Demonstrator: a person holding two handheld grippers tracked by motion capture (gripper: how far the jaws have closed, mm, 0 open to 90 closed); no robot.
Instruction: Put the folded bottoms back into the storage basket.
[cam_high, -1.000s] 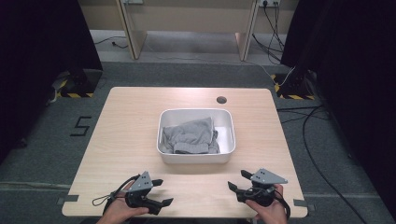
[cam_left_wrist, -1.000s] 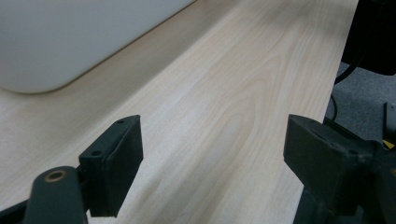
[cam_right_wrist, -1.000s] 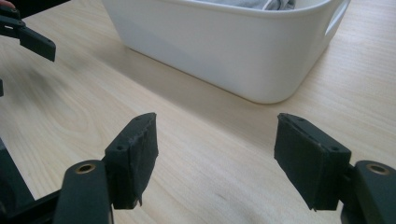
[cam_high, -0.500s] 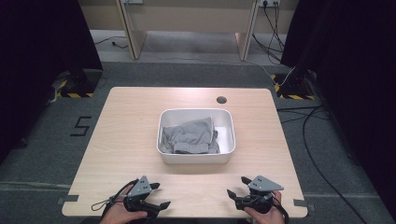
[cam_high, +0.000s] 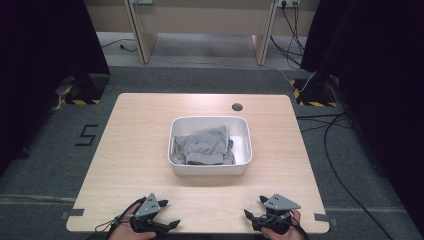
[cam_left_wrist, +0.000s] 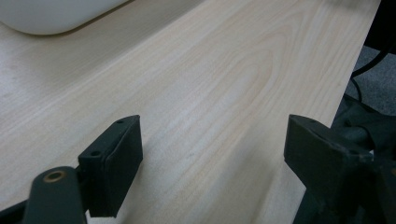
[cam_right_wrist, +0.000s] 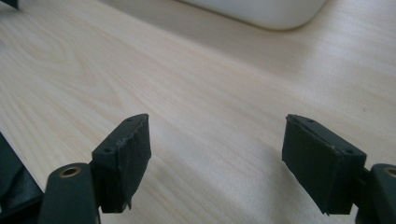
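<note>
A white tub (cam_high: 210, 170) stands in the middle of the pale wooden table (cam_high: 140, 135), with crumpled grey cloth (cam_high: 205, 145) lying inside it. My left gripper (cam_high: 170, 214) rests low at the near edge, left of the tub, jaws wide apart. Its own view shows the open left gripper (cam_left_wrist: 215, 154) over bare wood, with the tub's wall (cam_left_wrist: 56, 14) at the top left. My right gripper (cam_high: 252, 206) sits at the near edge on the right. Its jaws have just been opening, and the right gripper (cam_right_wrist: 217, 154) has nothing between them; the tub (cam_right_wrist: 261, 11) lies ahead.
A round cable hole (cam_high: 237, 106) sits in the table behind the tub. Cables (cam_high: 330, 130) trail over the grey floor to the right. A "5" mark (cam_high: 88, 135) is on the floor to the left. Dark curtains flank both sides.
Both hands have drawn back a little toward the table's near edge, the right one sinking lower. The tub and cloth have not moved.
</note>
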